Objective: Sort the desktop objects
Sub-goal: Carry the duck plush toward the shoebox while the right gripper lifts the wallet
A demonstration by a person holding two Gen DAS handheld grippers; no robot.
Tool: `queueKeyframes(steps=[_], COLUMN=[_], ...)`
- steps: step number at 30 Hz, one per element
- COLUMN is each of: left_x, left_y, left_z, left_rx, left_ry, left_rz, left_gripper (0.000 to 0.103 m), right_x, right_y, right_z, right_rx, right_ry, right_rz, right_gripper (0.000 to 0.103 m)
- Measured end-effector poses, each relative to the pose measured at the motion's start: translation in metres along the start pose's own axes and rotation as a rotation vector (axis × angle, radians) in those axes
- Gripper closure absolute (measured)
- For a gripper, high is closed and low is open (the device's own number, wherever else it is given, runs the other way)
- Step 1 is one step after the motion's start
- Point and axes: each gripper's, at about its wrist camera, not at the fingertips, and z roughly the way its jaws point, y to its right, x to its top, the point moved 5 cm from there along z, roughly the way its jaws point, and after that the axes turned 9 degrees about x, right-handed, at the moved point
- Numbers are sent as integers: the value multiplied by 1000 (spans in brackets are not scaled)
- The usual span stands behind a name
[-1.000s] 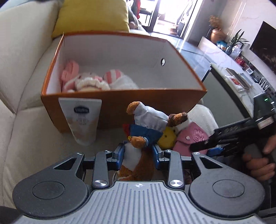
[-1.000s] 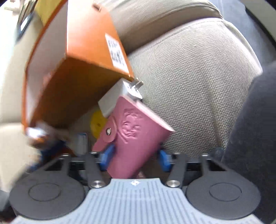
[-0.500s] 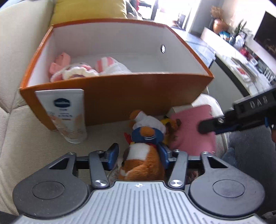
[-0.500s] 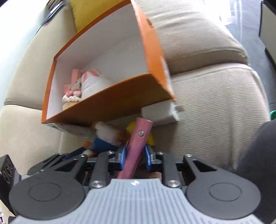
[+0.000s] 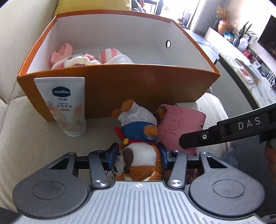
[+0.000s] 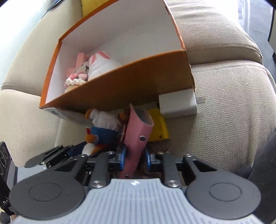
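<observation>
My left gripper (image 5: 138,152) is shut on a brown plush dog (image 5: 138,137) in a blue and white outfit, held in front of the orange box (image 5: 138,89). My right gripper (image 6: 134,155) is shut on a pink leather wallet (image 6: 136,137), held on edge; the wallet also shows in the left wrist view (image 5: 179,124) beside the dog. The box (image 6: 131,86) holds pink and white plush toys (image 5: 77,58). The dog shows left of the wallet in the right wrist view (image 6: 103,131).
A white Vaseline tube (image 5: 65,106) leans against the box front. A white charger (image 6: 177,103) and a yellow object (image 6: 158,127) lie by the box on the beige sofa (image 6: 224,106). A yellow cushion (image 5: 93,6) is behind the box.
Both grippers have lifted and pulled back from the box. The right gripper closed on the pink wallet and turned it on edge. The dog stays gripped in the left.
</observation>
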Motion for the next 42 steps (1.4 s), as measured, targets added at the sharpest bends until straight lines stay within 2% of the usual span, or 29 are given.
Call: queueKeyframes(steps=[10, 13, 17, 20, 25, 29, 35, 39, 42], left_x=[16, 25, 46, 65, 95, 120, 142, 154, 159], left_y=[7, 8, 14, 16, 15, 14, 11, 7, 5], left_z=[-47, -64, -82, -91, -100, -94, -68, -45, -26], left_rx=[-55, -100, -144, -166, -159, -135, -136, -137, -168], left_ry=[39, 69, 111, 136, 177, 188, 158, 126, 94], left_rz=[-13, -19, -26, -34, -35, -44, -88, -125, -160], left_gripper=[50, 50, 50, 50, 50, 50, 50, 50, 50], right_x=[9, 16, 27, 37, 59, 78, 109, 129, 142], right_y=[-10, -8, -3, -5, -9, -17, -41, -59, -64], right_z=[-49, -69, -89, -103, -124, -134, -137, -129, -114], right_rx=[-33, -52, -39, -78, -135, -172, -174, -174, -180], right_ry=[48, 72, 93, 120, 171, 213, 274, 298, 292], right_rz=[-77, -97, -76, -97, -147, -193, -256, -301, -317], right_gripper=[84, 85, 85, 85, 86, 86, 87, 87, 87])
